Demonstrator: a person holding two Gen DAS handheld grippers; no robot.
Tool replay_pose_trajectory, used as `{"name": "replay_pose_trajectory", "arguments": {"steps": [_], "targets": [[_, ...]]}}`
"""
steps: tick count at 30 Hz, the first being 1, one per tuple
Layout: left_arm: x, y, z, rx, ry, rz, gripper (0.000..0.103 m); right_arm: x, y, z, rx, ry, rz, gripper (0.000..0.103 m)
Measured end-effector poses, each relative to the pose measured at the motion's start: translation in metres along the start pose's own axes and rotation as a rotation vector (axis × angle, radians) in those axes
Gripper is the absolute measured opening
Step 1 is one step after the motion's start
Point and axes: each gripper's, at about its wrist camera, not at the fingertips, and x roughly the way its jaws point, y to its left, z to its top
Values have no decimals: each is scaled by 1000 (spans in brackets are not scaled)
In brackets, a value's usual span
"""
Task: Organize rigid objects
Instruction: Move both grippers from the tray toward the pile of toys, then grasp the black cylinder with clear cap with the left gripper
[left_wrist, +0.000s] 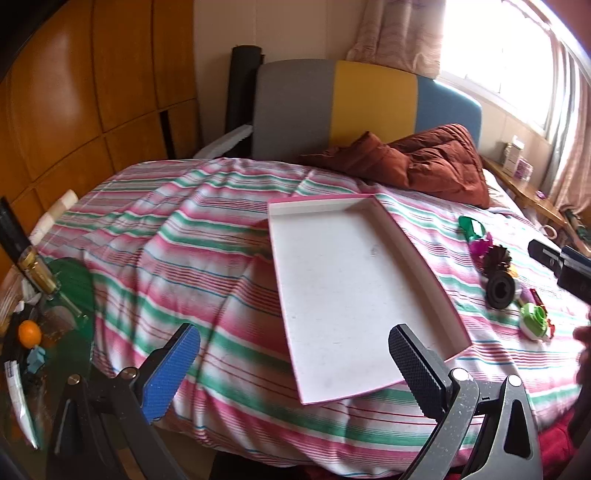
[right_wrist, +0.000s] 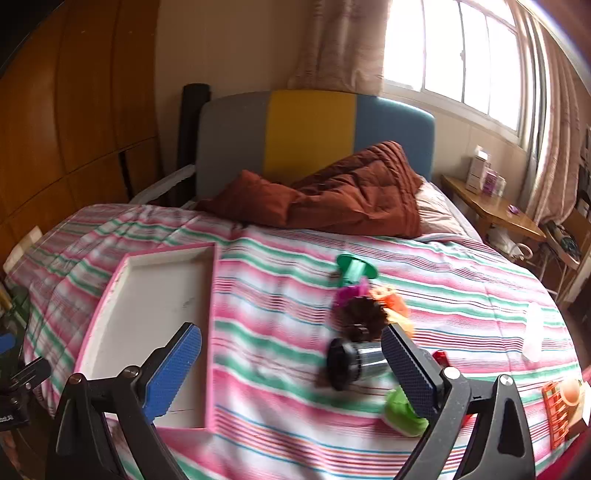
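Observation:
A shallow white tray with a pink rim (left_wrist: 424, 258) (right_wrist: 212, 332) lies on the striped bedspread, with nothing in it. To its right sits a cluster of small objects: a green spool (left_wrist: 471, 227) (right_wrist: 354, 269), a magenta piece (right_wrist: 349, 293), a dark brown spiky piece (left_wrist: 498, 256) (right_wrist: 364, 314), a black and silver cylinder (left_wrist: 500, 290) (right_wrist: 354, 363) and a green and white round piece (left_wrist: 533, 319) (right_wrist: 400, 410). My left gripper (left_wrist: 295, 350) hovers open over the tray's near end. My right gripper (right_wrist: 291, 354) hovers open, with the cylinder just inside its right finger.
A rust-brown quilt (right_wrist: 351, 192) is bunched at the headboard. A side table (left_wrist: 48, 314) at the bed's left holds a bottle and an orange. A wooden bench (right_wrist: 491, 206) stands under the window. An orange gridded item (right_wrist: 559, 410) lies at the right edge.

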Motion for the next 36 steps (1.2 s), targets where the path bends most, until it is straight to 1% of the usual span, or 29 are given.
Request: {"name": "replay_pose_trajectory", "arguments": {"steps": [2,4,7,8,11,12,14,16,18,20,24,26,31,32,34,36], "targets": [[0,-5,2,16,-2,-29,103,3,-28,3,51,8,-14,100],[1,-12,6,37,-1,-64,103,9,-62,4,128,25,-42,100],[3,-24,11,70,10,-109,103,18,-114,0,244,40,-113,100],[4,-30,13,87,12,-117,103,23,-133,-5,288,54,-141,100],[8,-52,19,147,21,-145,103,30,-176,-22,403,73,-183,100],[10,-58,20,161,24,-152,103,30,-186,-28,446,75,-185,100],[16,-78,24,200,38,-179,103,34,-209,-38,573,108,-172,100],[23,-94,26,239,49,-199,102,32,-217,-40,624,93,-156,100],[31,-118,29,298,59,-233,102,29,-216,-39,629,87,-162,100],[40,-141,32,354,79,-266,102,28,-215,-39,645,94,-142,100],[53,-182,39,452,79,-334,102,26,-218,-41,670,94,-119,100],[64,-207,43,512,91,-379,102,27,-219,-41,682,92,-105,100],[92,-251,47,593,137,-446,102,28,-222,-41,701,96,-77,100],[98,-260,48,617,144,-468,102,28,-222,-42,704,95,-72,100],[109,-276,46,661,149,-478,102,27,-224,-42,712,92,-62,100],[120,-290,45,700,156,-477,100,28,-226,-42,720,91,-55,100]]}}
